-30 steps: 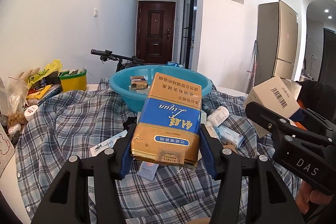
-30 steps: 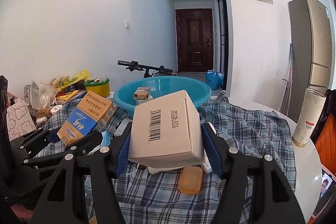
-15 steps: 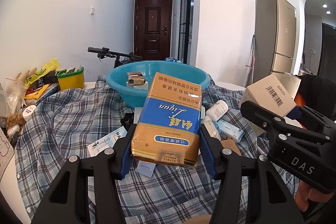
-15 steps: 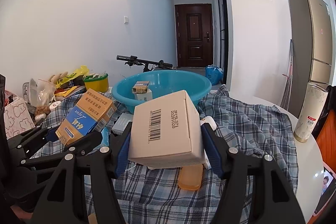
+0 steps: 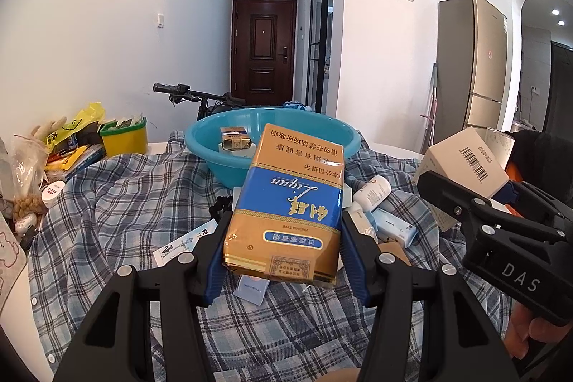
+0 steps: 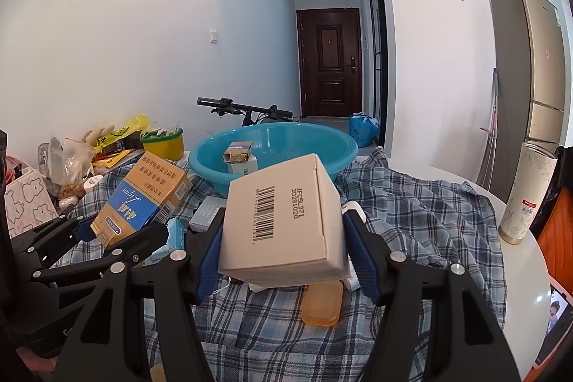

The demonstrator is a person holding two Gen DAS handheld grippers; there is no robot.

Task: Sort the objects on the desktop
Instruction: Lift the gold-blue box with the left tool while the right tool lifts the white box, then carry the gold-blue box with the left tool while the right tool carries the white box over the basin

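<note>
Left wrist view: left gripper (image 5: 284, 256) clamps gold-blue "Liqun" carton (image 5: 290, 206); basin (image 5: 333, 145) rim at twelve o'clock. Right gripper (image 6: 283, 260) clamps barcoded "JFCSL371" box (image 6: 286, 221).

Small boxes and a white bottle (image 5: 372, 192) crowd the plaid cloth (image 5: 118, 203) before the blue basin (image 6: 315, 145), itself half free inside; bare cloth lies open at right, short of a tall cylinder (image 6: 526, 192) at the counter's edge.

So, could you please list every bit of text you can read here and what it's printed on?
"Liqun": blue-and-gold carton, upside down.
"JFCSL371" and "20281020": white box, beside its barcode.
"DAS": right gripper body.
The carton's Chinese lines and the small packets' print are too small to read.
</note>
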